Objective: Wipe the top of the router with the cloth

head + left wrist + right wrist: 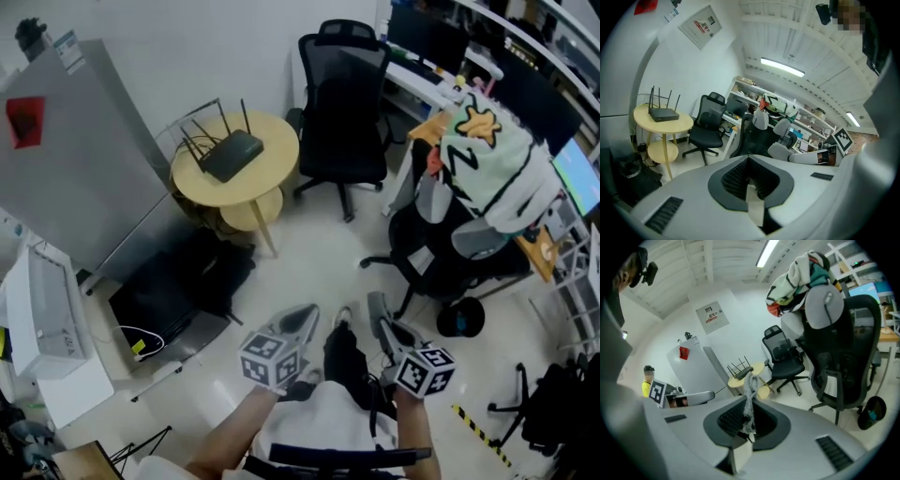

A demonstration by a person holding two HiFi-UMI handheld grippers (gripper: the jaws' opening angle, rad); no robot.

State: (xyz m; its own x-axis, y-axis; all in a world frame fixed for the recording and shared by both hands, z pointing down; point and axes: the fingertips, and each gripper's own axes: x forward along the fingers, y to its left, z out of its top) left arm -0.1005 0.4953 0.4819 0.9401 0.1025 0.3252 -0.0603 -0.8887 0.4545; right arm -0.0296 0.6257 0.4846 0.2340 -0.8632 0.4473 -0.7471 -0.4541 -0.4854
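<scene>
The right gripper [379,317] pinches the cloth [750,389]. The left gripper [302,321] is closed and empty. Next, I think, the cloth must be carried over to the router [231,155].

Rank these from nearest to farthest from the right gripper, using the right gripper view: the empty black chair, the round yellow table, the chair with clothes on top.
1. Chair with clothes, large on the right side.
2. Empty black chair, in the middle, farther back.
3. Round yellow table, left of that chair and behind it, carrying the router.
</scene>
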